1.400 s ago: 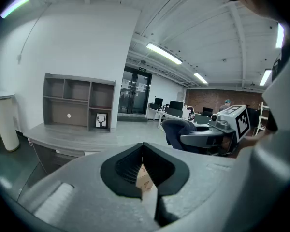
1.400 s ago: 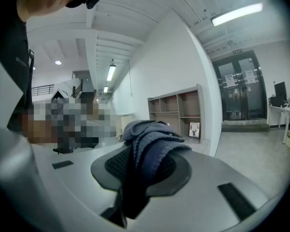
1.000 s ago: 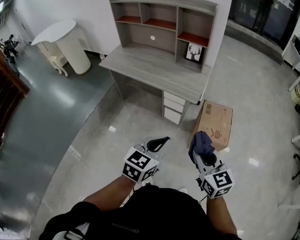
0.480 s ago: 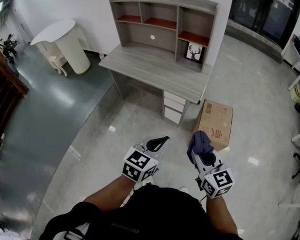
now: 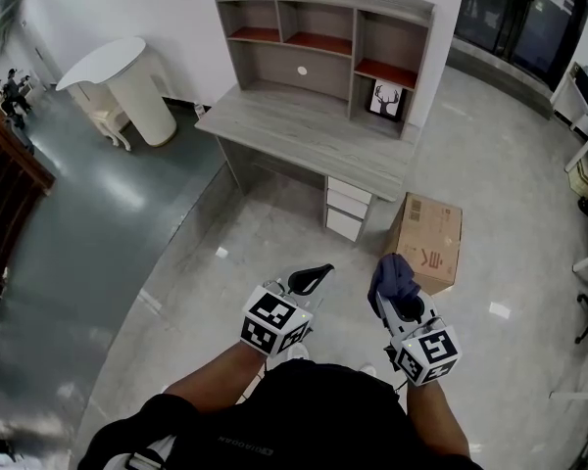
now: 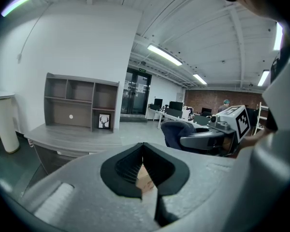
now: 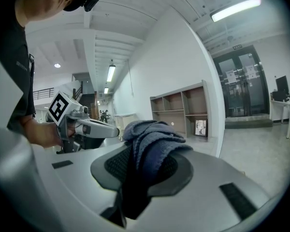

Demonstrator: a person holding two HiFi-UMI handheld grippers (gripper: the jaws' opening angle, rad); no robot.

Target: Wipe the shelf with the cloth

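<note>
1. Well, the right gripper (image 5: pixel 400 300) is clamped on the blue cloth (image 5: pixel 392 277), which bunches up above its jaws.
2. The left gripper (image 5: pixel 309 281) is closed with nothing in it.
3. The shelf (image 5: pixel 323 42) stands along the back edge of the desk (image 5: pixel 304 135), straight ahead and well apart from both grippers. Its length runs crosswise, so the cloth likely has to travel forward first.

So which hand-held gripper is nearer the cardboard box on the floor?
Right. The right hand-held gripper, shut on the cloth, is just short of the cardboard box; the left hand-held gripper is farther left.
</note>
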